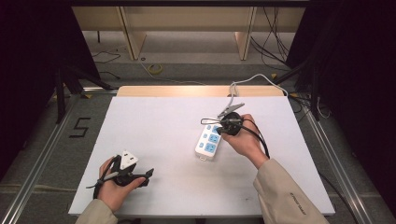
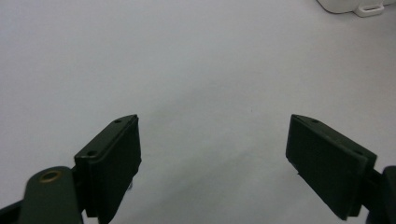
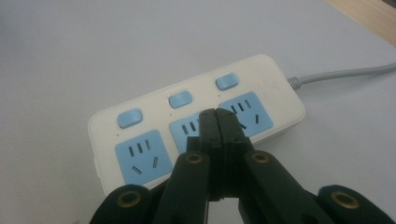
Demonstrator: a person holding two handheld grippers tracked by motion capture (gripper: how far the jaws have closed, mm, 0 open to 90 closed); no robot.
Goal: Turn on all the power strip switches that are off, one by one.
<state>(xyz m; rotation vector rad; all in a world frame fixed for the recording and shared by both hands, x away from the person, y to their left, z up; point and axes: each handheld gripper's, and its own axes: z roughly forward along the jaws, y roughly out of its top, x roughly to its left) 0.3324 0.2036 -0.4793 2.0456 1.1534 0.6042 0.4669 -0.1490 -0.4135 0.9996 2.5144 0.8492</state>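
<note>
The right gripper (image 3: 217, 114) has its jaws pressed flat together with nothing between them, and its tip hangs right over the white power strip (image 3: 140, 135), above the strip's middle blue socket (image 3: 187, 128). The strip's three blue buttons (image 3: 180, 99) sit in a row just beyond the tip, and its grey cord (image 3: 345, 74) runs off from the far end, away from the gripper. Well apart from it, near the front edge of the white table (image 1: 154, 126), the left gripper (image 2: 212, 154) has its jaws spread wide, holding nothing, with only bare tabletop between them; one end of the strip shows far ahead of it.
</note>
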